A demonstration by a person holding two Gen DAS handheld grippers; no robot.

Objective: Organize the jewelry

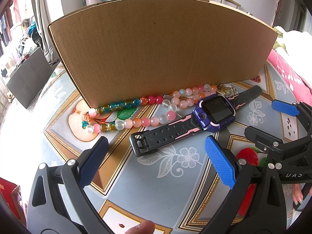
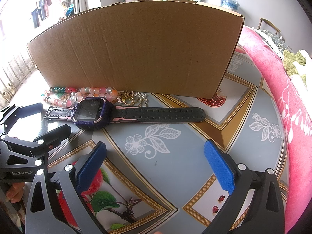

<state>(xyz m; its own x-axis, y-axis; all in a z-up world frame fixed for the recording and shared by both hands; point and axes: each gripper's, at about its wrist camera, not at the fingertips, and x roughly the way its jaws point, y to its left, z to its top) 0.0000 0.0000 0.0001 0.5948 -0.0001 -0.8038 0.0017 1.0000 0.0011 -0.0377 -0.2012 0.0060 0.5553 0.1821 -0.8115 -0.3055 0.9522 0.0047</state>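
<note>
A purple smartwatch (image 1: 213, 113) (image 2: 93, 113) with a black and pink strap lies flat on the patterned tablecloth (image 1: 165, 185) (image 2: 185, 146). Behind it, a string of pink, white, teal and amber beads (image 1: 145, 121) (image 2: 91, 90) rests along the foot of a cardboard box (image 1: 156, 48) (image 2: 136, 48). A small heap of gold jewelry (image 1: 226, 90) (image 2: 132, 97) sits by the box, just behind the watch. My left gripper (image 1: 158, 161) (image 2: 44, 120) is open, just short of the watch's buckle end. My right gripper (image 2: 156, 167) (image 1: 273, 120) is open and empty, near the watch's long strap.
The box's tall near wall hides its inside. A pink blanket (image 2: 282, 97) (image 1: 288, 76) borders the table on the right. The table edge drops off on the left toward the floor (image 1: 11, 117). A thumb (image 1: 142, 228) shows at the bottom of the left wrist view.
</note>
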